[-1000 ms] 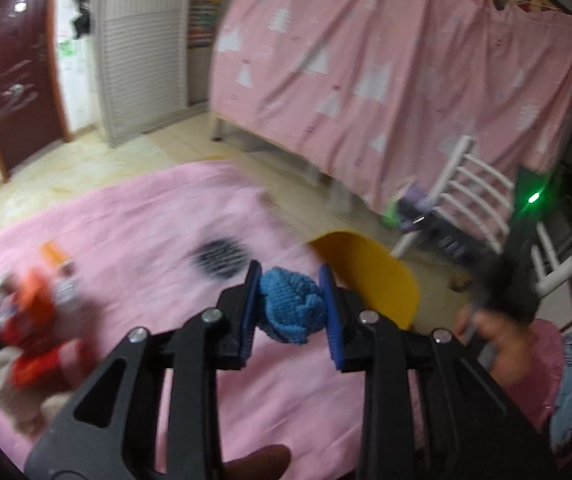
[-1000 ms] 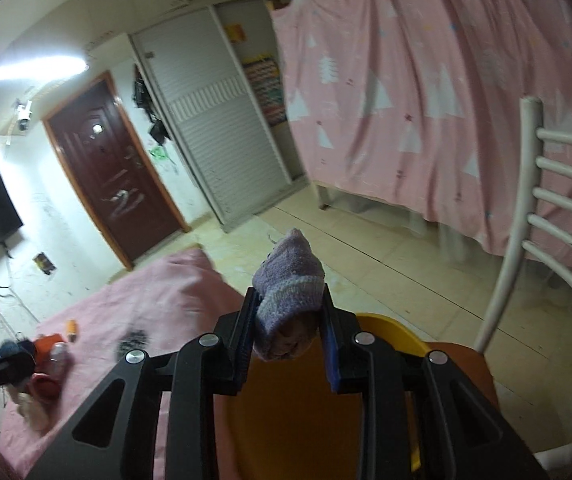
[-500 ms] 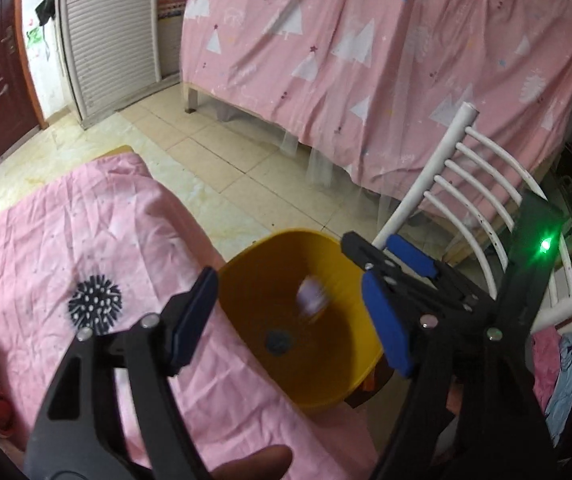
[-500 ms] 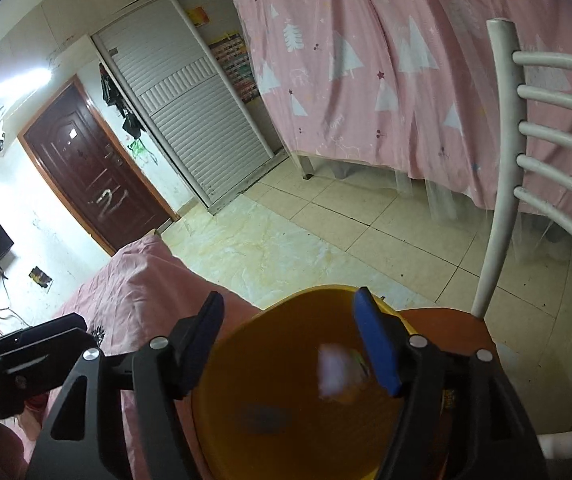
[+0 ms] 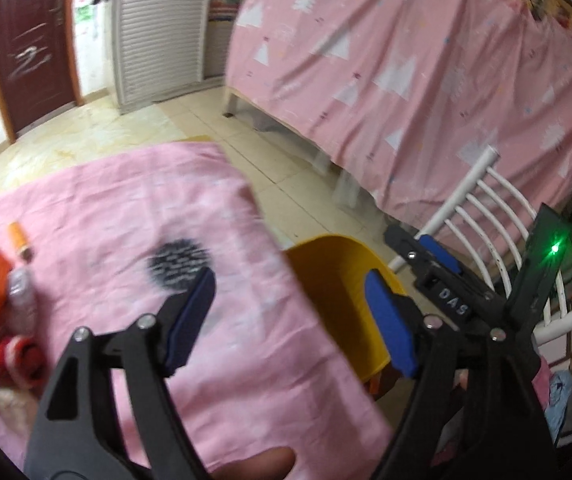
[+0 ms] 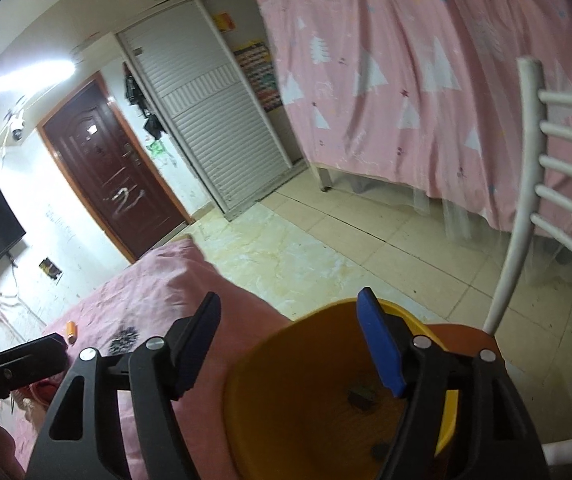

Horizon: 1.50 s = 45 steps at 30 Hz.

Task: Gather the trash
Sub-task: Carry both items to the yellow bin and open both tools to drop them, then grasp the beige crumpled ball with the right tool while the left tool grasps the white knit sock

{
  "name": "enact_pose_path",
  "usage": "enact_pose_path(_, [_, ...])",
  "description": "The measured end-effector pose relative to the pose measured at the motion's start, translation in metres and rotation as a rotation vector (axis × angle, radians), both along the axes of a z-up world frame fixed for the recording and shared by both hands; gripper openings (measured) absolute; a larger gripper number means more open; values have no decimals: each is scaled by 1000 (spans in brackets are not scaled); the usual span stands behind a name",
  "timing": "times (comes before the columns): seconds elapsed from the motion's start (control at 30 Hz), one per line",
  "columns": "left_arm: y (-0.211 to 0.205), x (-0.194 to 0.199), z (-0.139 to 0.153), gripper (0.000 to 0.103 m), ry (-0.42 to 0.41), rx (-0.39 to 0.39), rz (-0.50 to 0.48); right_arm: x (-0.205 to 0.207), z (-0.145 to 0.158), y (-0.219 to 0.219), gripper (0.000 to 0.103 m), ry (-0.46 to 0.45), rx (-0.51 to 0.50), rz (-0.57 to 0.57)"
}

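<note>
Left wrist view: left gripper (image 5: 290, 320) and right gripper (image 6: 290, 344) opening, nothing between the jaws; remaining trash (image 5: 1, 308) lies on the pink cloth (image 5: 105, 208), well apart from the yellow bin (image 6: 326, 412); a careless reach could knock the bin over

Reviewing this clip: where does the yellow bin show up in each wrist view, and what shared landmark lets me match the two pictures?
Left wrist view: the yellow bin sits right of centre, just past the pink cloth's edge and partly behind the gripper's right finger.
Right wrist view: the yellow bin fills the lower middle, its inside visible.
Shared landmark: the white chair back, right of the bin in both views.
</note>
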<state>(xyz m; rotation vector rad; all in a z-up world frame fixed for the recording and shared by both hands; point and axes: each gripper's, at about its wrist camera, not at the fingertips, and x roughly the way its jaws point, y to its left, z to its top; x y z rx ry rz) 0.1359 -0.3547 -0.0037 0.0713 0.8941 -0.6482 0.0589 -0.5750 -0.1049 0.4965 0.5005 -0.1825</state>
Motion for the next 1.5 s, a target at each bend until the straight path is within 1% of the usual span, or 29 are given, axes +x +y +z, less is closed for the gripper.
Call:
enact_pose_path(0.07, [19,-1,5,76,-7,-1,34,3,6,12,69,-8,-21,23])
enact_pose_path(0.2, [55,-1,12,78,-23,-5,104,8,16,39,70,-23,-53,76])
enact_pose_path(0.27, [77,-1,17,81,-38,1,153,11,22,56,71,-33,-71,119])
enact_pose_path(0.43, [131,-7,25,83,-85,21,275,19,33,108,72,-55,-111,246])
enact_pose_path(0.47, [147,-8,28,85,-96,30,316,20,34,116,73,-58,-113,271])
enact_pose_path(0.5, [155,-8,28,85,-98,34,337,21,35,127,74,-61,-115,302])
enact_pose_path(0.6, [193,-7,28,85,-94,48,430,23,37,157,75,-66,-117,384])
enact_pose_path(0.73, [233,-4,21,85,-52,57,528,24,39,197,75,-74,-100,517])
enact_pose_path(0.83, [251,-1,12,85,-9,52,560,22,39,225,75,-72,-102,608])
enact_pose_path(0.97, [264,1,4,85,32,42,575,20,37,260,77,-51,-126,691])
enact_pose_path(1.13, [270,8,-7,85,66,37,585,17,31,286,79,-22,-162,748])
enact_pose_path(1.3, [277,17,-13,85,92,33,585,22,26,309,79,10,-149,782])
enact_pose_path(1.43, [280,26,-21,85,131,14,580,28,18,322,79,48,-128,787])
enact_pose_path(1.5, [282,30,-24,85,155,-2,580,29,15,328,79,63,-134,787])
